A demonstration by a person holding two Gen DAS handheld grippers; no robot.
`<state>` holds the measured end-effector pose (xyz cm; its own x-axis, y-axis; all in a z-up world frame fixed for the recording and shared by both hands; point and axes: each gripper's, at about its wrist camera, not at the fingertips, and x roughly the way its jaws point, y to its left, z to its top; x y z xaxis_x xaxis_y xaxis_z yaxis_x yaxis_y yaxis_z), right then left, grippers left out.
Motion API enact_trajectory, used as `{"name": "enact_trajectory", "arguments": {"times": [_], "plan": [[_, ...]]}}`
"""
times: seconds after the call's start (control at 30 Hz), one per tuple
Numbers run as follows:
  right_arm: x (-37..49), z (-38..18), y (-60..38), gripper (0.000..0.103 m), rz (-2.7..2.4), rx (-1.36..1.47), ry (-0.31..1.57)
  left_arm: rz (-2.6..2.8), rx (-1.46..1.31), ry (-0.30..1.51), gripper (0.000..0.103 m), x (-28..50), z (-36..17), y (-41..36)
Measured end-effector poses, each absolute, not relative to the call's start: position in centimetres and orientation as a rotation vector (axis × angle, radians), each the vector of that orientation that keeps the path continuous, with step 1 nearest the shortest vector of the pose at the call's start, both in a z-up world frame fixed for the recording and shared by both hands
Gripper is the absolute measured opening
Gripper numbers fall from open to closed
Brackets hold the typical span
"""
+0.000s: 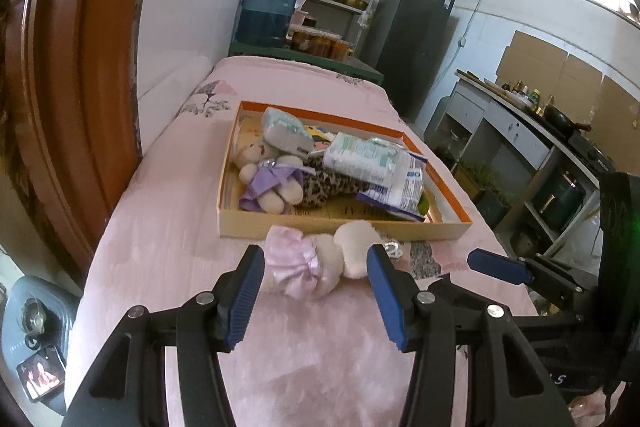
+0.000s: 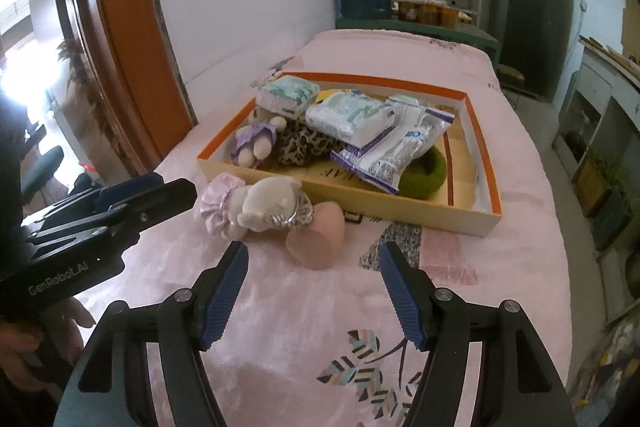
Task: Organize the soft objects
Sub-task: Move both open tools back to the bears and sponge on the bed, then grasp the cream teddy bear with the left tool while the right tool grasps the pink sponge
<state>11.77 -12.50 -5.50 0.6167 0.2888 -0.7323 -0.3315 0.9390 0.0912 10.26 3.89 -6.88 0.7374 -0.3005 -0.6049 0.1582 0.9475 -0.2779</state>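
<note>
Left tool (image 1: 316,267) is spread wide around the toy bear (image 1: 320,263), lower centre of frame, lying on the bed (image 1: 168,227) just before the box (image 1: 340,225). Close on the bear's soft middle, lift clear of the box wall. Right tool (image 2: 314,263) is spread, empty. A pink sponge (image 2: 316,235) touches the bear; avoid snagging it.

Counted from my remote seat:
- one orange-rimmed box (image 2: 490,163) on pink bedspread (image 2: 304,315);
- two plush bears: purple-dressed bear (image 2: 256,141) inside box at left, pink-dressed bear (image 2: 256,207) outside, near side;
- two tissue packs (image 2: 288,93) (image 2: 348,117);
- one clear wipes packet (image 2: 396,151);
- one leopard-print pouch (image 2: 304,145);
- one green ring (image 2: 424,175);
- one pink sponge (image 2: 316,239) near box;
- two grippers seen: left gripper (image 1: 316,259), right gripper (image 2: 314,259).
</note>
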Motion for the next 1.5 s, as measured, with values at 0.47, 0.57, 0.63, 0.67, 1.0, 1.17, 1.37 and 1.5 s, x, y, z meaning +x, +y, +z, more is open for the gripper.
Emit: {"name": "enact_trajectory", "arguments": {"times": [0.47, 0.57, 0.63, 0.67, 1.0, 1.17, 1.37, 1.5], "plan": [[12.0, -8.0, -12.5, 0.070, 0.343, -0.061, 0.884, -0.259, -0.213, 0.731, 0.053, 9.3, -9.1, 3.6], [12.3, -8.5, -12.4, 0.070, 0.339, -0.061, 0.890, -0.261, -0.218, 0.738, 0.053, 9.4, -9.4, 3.5], [12.6, -8.9, -12.3, 0.070, 0.338, -0.061, 0.896, -0.263, -0.218, 0.741, 0.053, 9.5, -9.6, 3.5], [12.7, -9.0, -12.3, 0.070, 0.337, -0.063, 0.898, -0.263, -0.218, 0.742, 0.053, 9.5, -9.6, 3.4], [15.9, -10.9, -11.3, 0.070, 0.330, -0.078, 0.925, -0.271, -0.206, 0.746, 0.053, 10.0, -9.9, 3.5], [17.0, -11.6, -10.7, 0.070, 0.325, -0.096, 0.936, -0.296, -0.188, 0.762, 0.053, 10.5, -10.1, 3.5], [17.4, -11.7, -10.9, 0.045, 0.344, -0.066, 0.933, -0.324, -0.144, 0.772, 0.053, 11.5, -10.1, 3.2], [17.1, -11.5, -11.1, 0.040, 0.360, -0.047, 0.933, -0.350, -0.089, 0.768, 0.053, 12.1, -10.0, 2.9]]}}
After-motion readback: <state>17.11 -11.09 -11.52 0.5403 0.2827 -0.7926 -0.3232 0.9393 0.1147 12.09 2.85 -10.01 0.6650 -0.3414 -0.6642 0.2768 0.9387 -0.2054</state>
